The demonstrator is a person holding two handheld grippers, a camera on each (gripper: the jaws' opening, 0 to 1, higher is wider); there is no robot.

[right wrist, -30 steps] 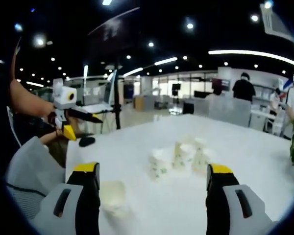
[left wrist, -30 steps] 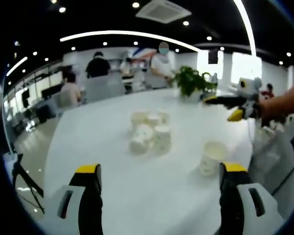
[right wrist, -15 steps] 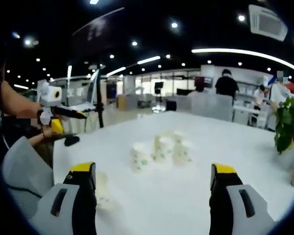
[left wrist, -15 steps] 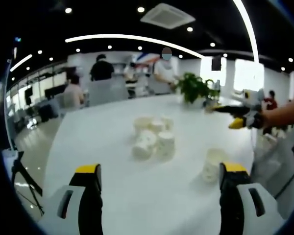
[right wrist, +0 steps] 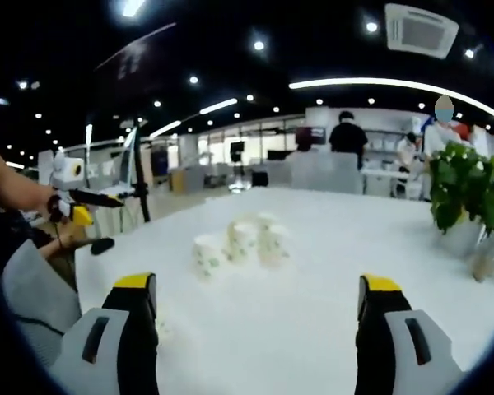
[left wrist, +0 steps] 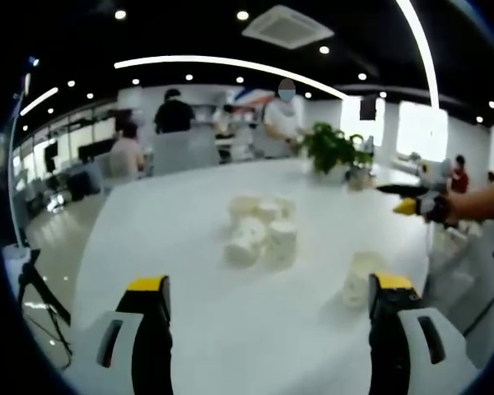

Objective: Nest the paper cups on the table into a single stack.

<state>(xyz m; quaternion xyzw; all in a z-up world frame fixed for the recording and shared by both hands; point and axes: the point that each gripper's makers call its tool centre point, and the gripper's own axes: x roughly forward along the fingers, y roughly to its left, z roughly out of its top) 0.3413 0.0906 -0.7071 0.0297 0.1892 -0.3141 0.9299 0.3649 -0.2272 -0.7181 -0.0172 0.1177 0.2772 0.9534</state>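
Several white paper cups (left wrist: pixel 259 230) stand and lie in a loose cluster at the middle of the white table (left wrist: pixel 173 247). One more cup (left wrist: pixel 358 278) stands apart, just left of my left gripper's right jaw. My left gripper (left wrist: pixel 269 284) is open, short of the cluster, with nothing between its jaws. The right gripper (left wrist: pixel 412 203) comes in from the right, held in a hand. In the right gripper view the cup cluster (right wrist: pixel 239 243) has green print. My right gripper (right wrist: pixel 257 284) is open and holds nothing. The left gripper (right wrist: pixel 78 206) hangs at the far left.
A potted green plant (right wrist: pixel 465 197) stands on the table's far right side, with a small bottle (right wrist: pixel 482 259) beside it. A dark small object (right wrist: pixel 99 244) lies near the left edge. People (left wrist: pixel 173 115) and chairs are beyond the far edge.
The right gripper view has swung, so the cups sit further left in it and the plant has come into it. In the left gripper view the right gripper has drifted down and right.
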